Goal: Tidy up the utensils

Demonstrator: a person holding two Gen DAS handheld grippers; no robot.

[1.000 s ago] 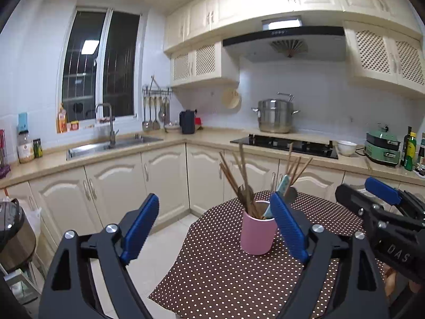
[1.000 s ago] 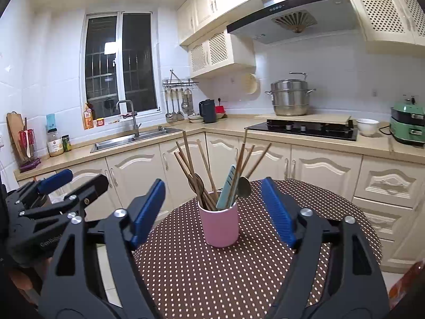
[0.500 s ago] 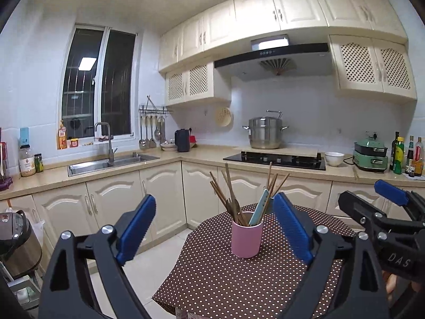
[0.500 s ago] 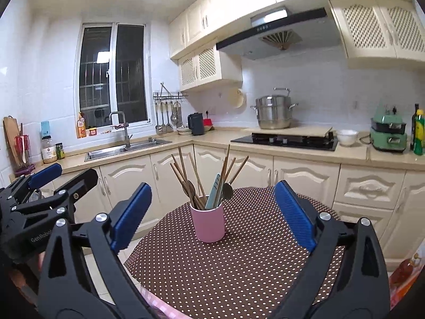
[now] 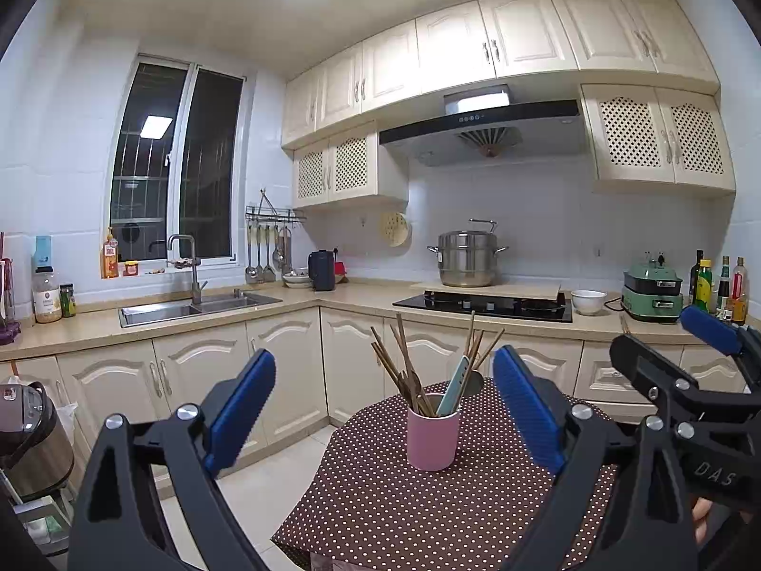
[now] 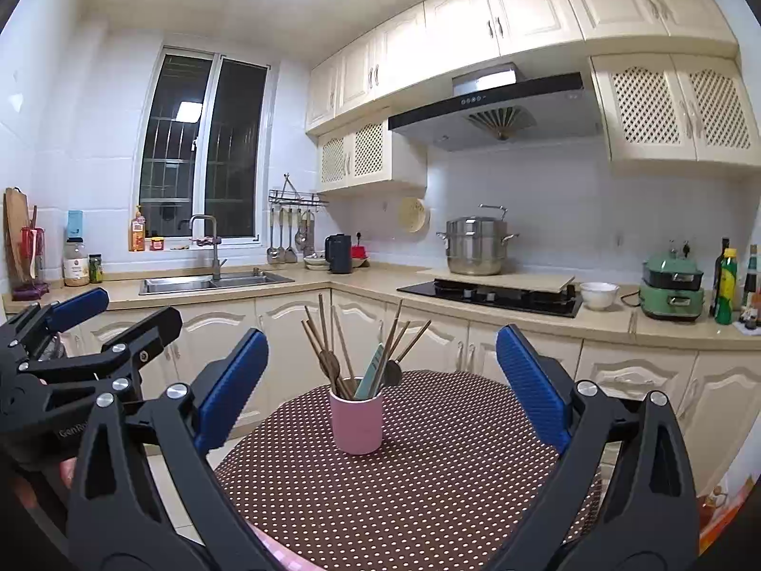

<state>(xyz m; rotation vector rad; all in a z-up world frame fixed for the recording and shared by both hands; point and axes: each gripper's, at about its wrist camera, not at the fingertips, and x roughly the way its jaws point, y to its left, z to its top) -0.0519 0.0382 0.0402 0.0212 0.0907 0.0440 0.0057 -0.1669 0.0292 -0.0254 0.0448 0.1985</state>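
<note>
We hold the left gripper (image 5: 380, 409) and right gripper (image 6: 380, 380) wide apart and empty, well short of the cup (image 6: 356, 423). The cup stands upright on the table (image 6: 428, 499), with chopsticks (image 6: 323, 333) and spoons splayed inside. Risk: brushing a splayed stick could tip the cup.

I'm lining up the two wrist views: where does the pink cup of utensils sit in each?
Left wrist: pink cup right of centre, low, on the dotted tablecloth.
Right wrist: pink cup just left of centre, low.
Shared landmark: steel pot by the hob.
</note>
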